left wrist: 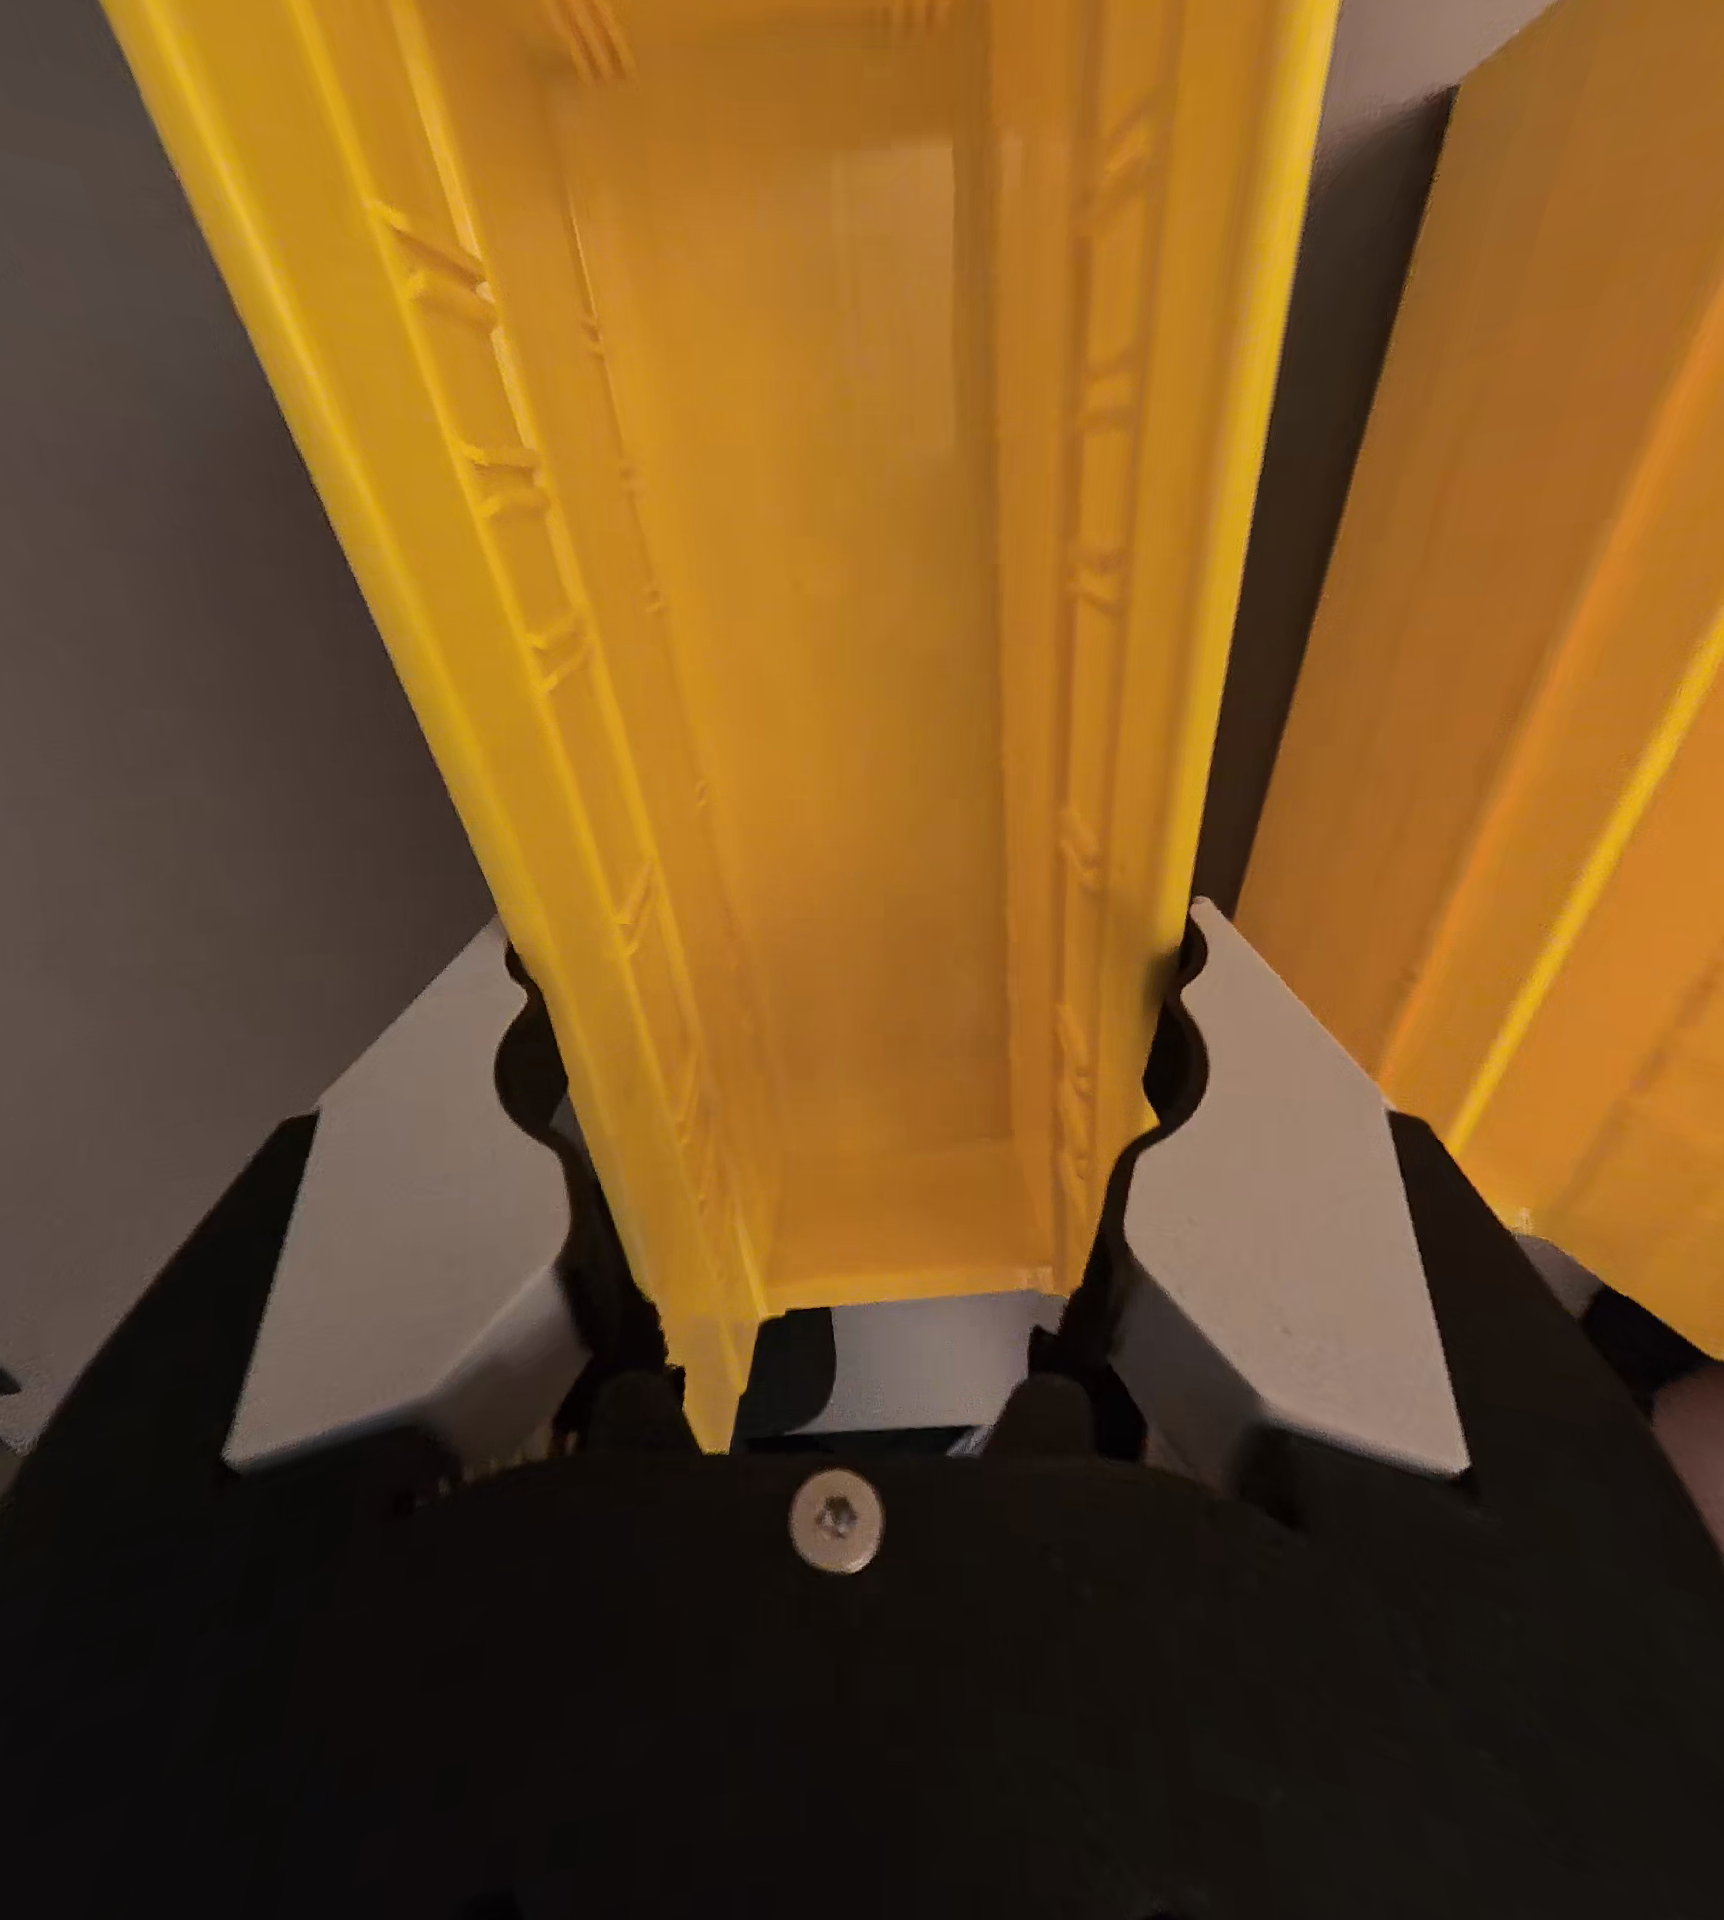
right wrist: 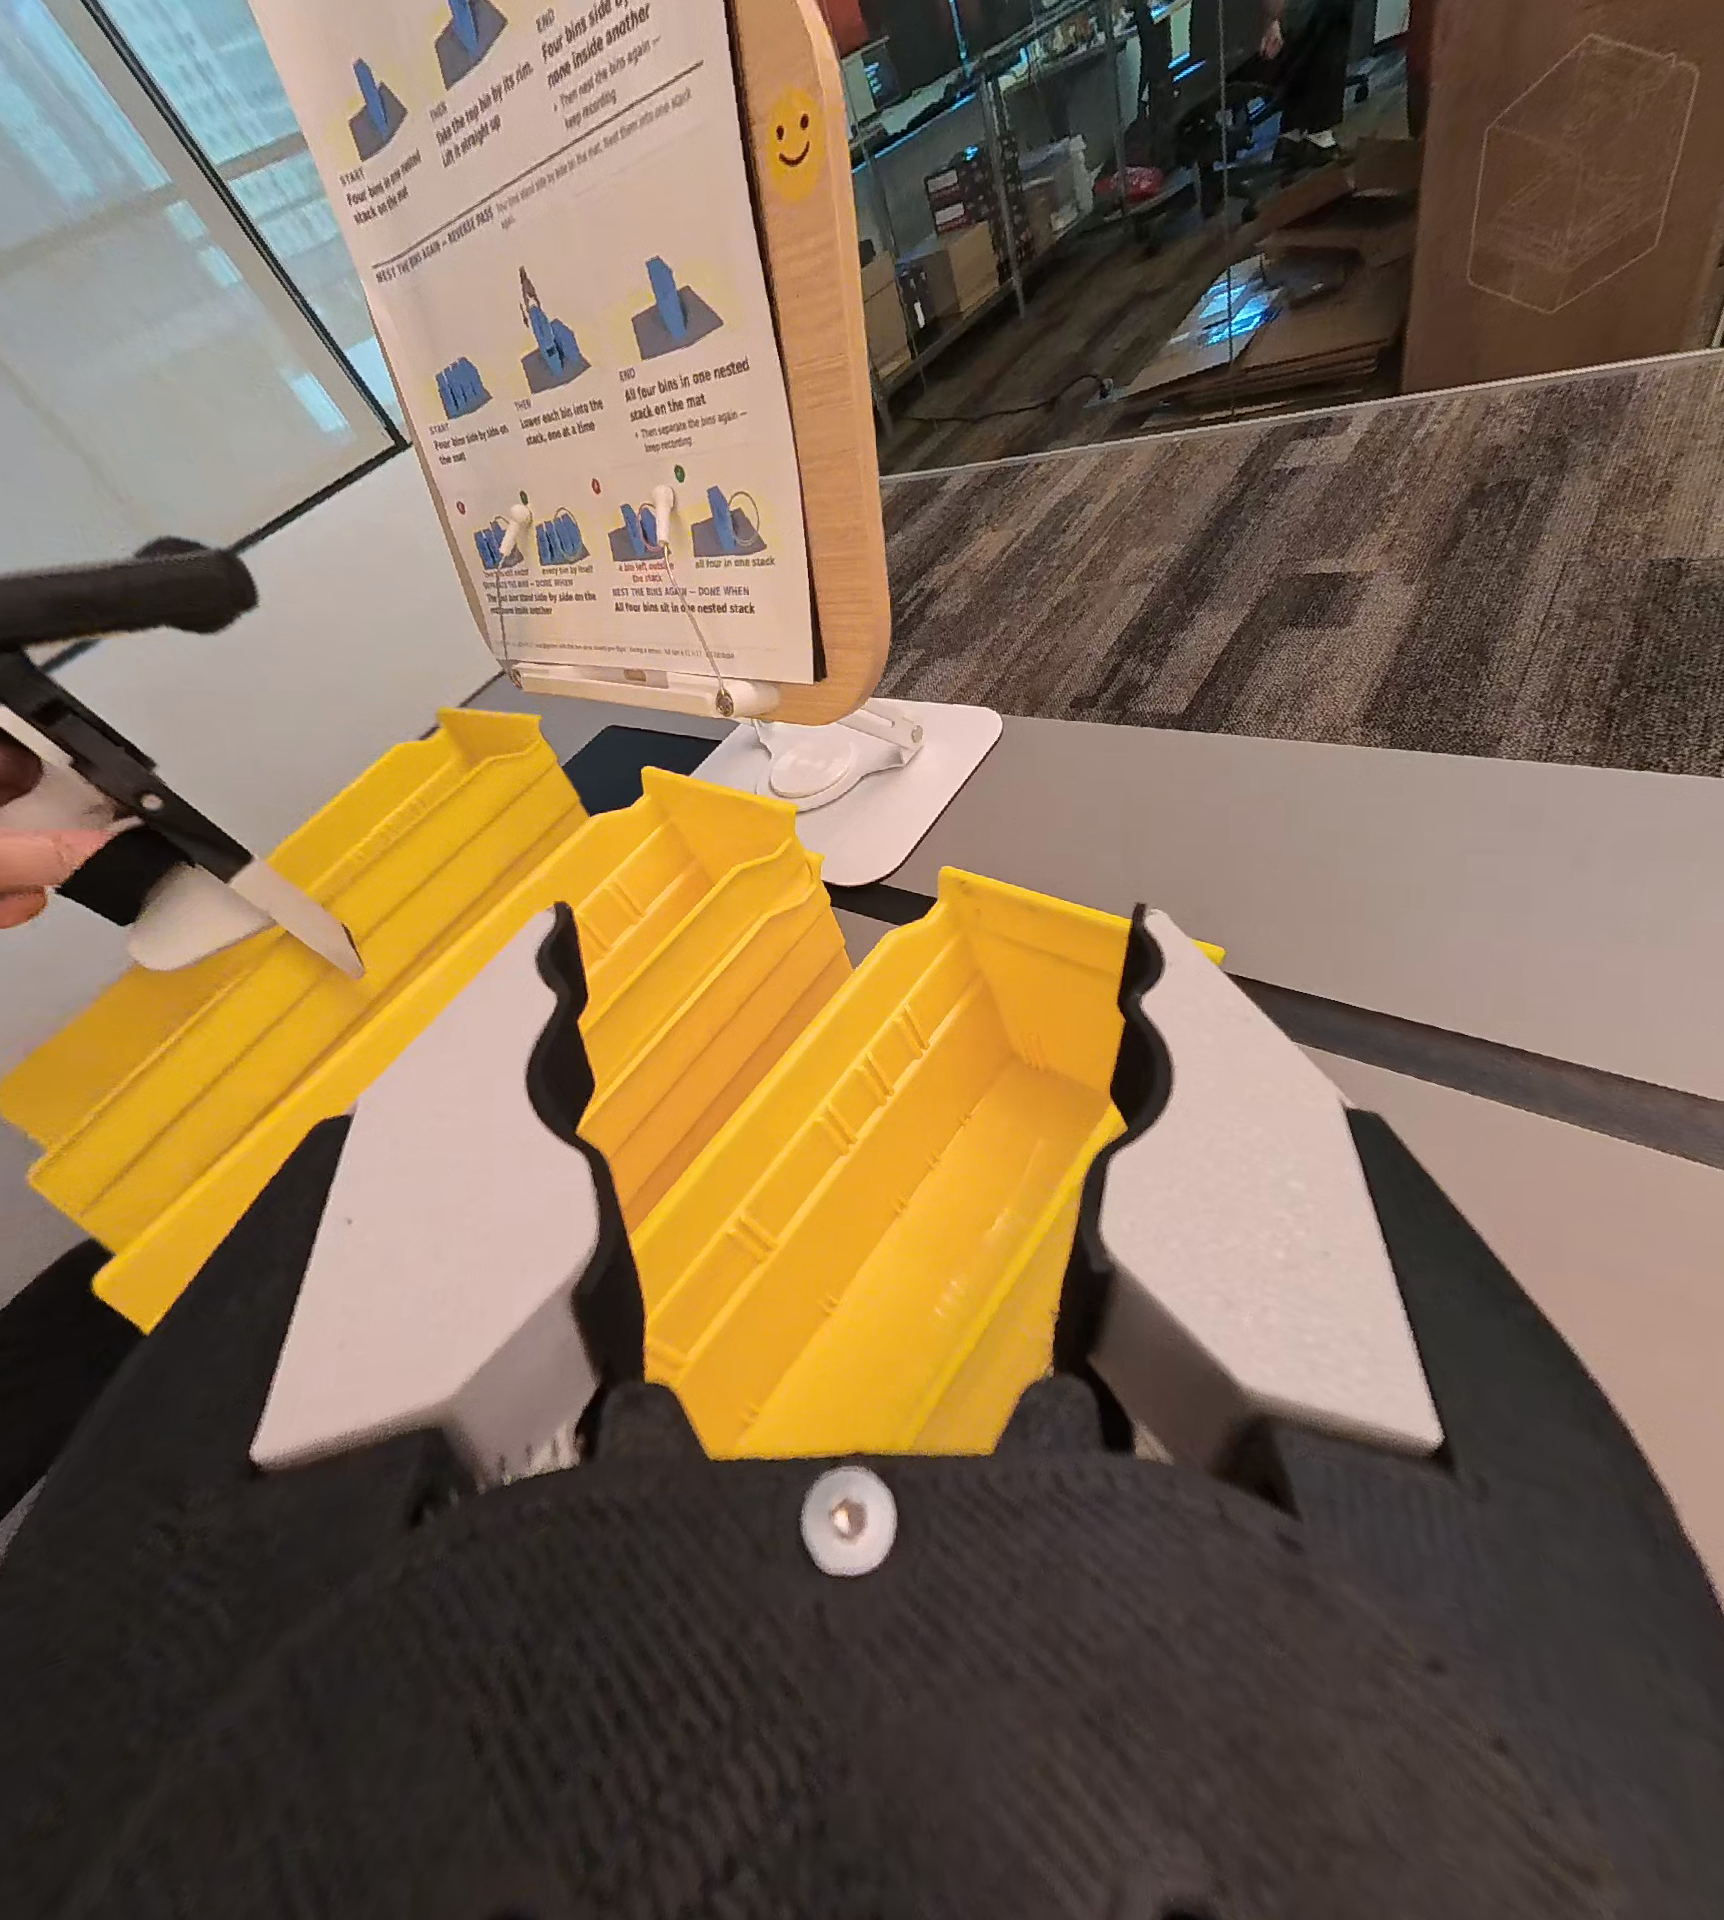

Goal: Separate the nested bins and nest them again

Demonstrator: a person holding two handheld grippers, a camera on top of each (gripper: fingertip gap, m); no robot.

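Left tongs [left wrist: 847, 925]: closed across the width of the left-hand yellow bin [left wrist: 837, 623], a dark wavy pad pressed to each long side near its near end.
Right tongs [right wrist: 850, 914]: gripping the right-hand yellow bin [right wrist: 920, 1195]. The right pad lies along its right rim. The left pad meets the left wall only near the finger's root, so the bin sits skewed in the grip.
Where the bins are: three yellow shapes stand side by side on the table, running toward its far edge. The left-hand bin is toward the left edge and the right-hand one nearest the grey strip along the far right edge.
Middle bin [right wrist: 692, 914]: just beside the other two, with no tongs on it. Its far end shows a doubled rim (perhaps two bins nested, but I cannot be sure).
Contents: every bin interior in view is empty, with only moulded ribs and slots on the walls.
Step in hand: probably a lift of one gripped bin to lower it into a neighbour.
Doing it well: square the right-hand bin between the pads first. Raise it straight up, clear of the neighbour's rim, line up the long walls, then lower it level so the tapered sides slide in and do not wedge. Move one bin at a time, with the other tongs steadying the receiver.
Risk: a tilted bin may catch on a rim and drag the row.
Far edge: an instruction sheet [right wrist: 577, 343] on a wooden board, on a white stand [right wrist: 899, 769].
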